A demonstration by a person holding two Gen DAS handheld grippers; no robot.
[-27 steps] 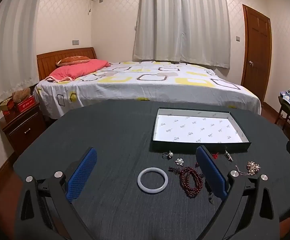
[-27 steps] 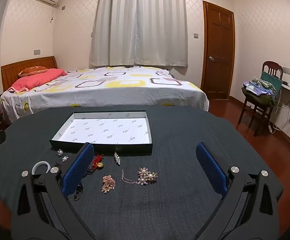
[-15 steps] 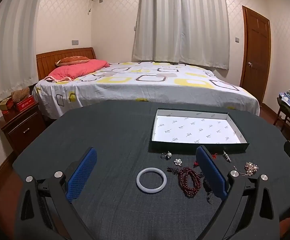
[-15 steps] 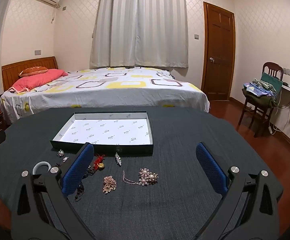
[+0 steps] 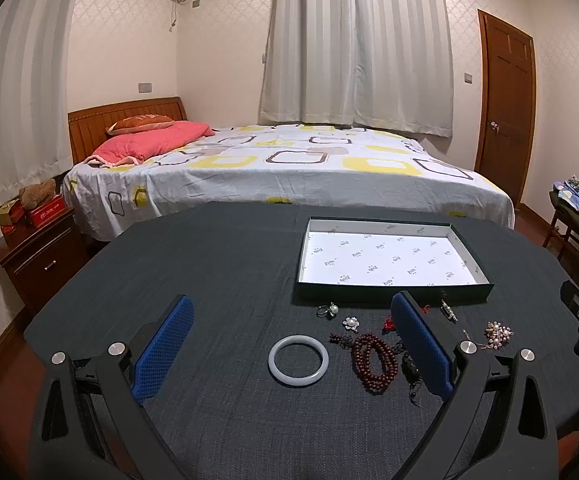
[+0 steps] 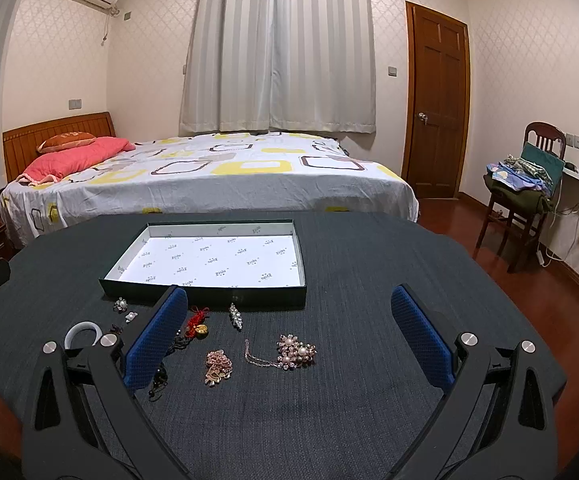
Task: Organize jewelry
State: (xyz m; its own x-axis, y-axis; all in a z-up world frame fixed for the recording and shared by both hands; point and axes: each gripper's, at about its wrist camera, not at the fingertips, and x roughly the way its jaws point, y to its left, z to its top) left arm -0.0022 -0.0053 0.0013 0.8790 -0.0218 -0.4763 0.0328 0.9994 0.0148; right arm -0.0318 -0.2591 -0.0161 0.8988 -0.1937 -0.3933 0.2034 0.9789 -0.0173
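Both grippers, left gripper (image 5: 291,344) and right gripper (image 6: 289,340), are hovering with jaws apart, holding nothing. Jewelry, including a white bangle (image 5: 298,361) and pearl brooch (image 6: 295,351), is lying on the dark worktop (image 5: 209,280) at six o'clock of the empty tray (image 6: 225,293), likely awaiting sorting.

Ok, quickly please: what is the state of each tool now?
Left tool: open, holding nothing.
Right tool: open, holding nothing.

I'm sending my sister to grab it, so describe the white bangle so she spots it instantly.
On the dark table, look just in front of the shallow white-lined tray. The white bangle lies flat left of the dark red bead strand; it is the only plain, smooth ring.
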